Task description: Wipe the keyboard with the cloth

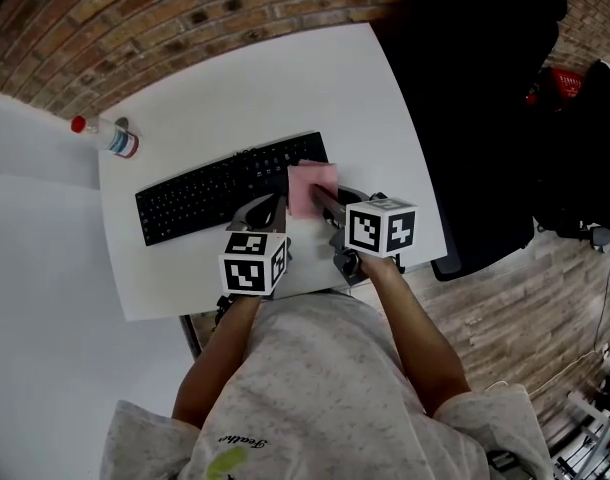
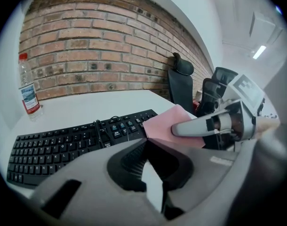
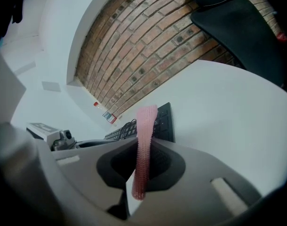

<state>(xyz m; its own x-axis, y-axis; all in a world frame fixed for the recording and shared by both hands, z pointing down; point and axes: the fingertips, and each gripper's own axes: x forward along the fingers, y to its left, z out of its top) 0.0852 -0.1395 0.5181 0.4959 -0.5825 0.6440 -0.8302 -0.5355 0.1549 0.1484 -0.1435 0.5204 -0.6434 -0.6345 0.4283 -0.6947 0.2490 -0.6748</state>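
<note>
A black keyboard (image 1: 215, 193) (image 2: 59, 145) (image 3: 164, 121) lies across the white table (image 1: 285, 78). My right gripper (image 1: 320, 200) (image 3: 142, 147) is shut on a pink cloth (image 1: 312, 188) (image 2: 164, 124) (image 3: 146, 126). The cloth hangs over the keyboard's right end, and I cannot tell whether it touches the keys. In the right gripper view it stands edge-on between the jaws. My left gripper (image 1: 268, 208) (image 2: 146, 142) is shut on nothing. It hovers just in front of the keyboard's near edge, close to the left of the right gripper.
A clear water bottle (image 1: 110, 138) (image 2: 28, 93) (image 3: 109, 117) with a red cap stands at the table's far left corner. A black office chair (image 1: 475, 98) (image 2: 181, 79) (image 3: 237, 22) is at the table's right side. A brick wall runs behind the table.
</note>
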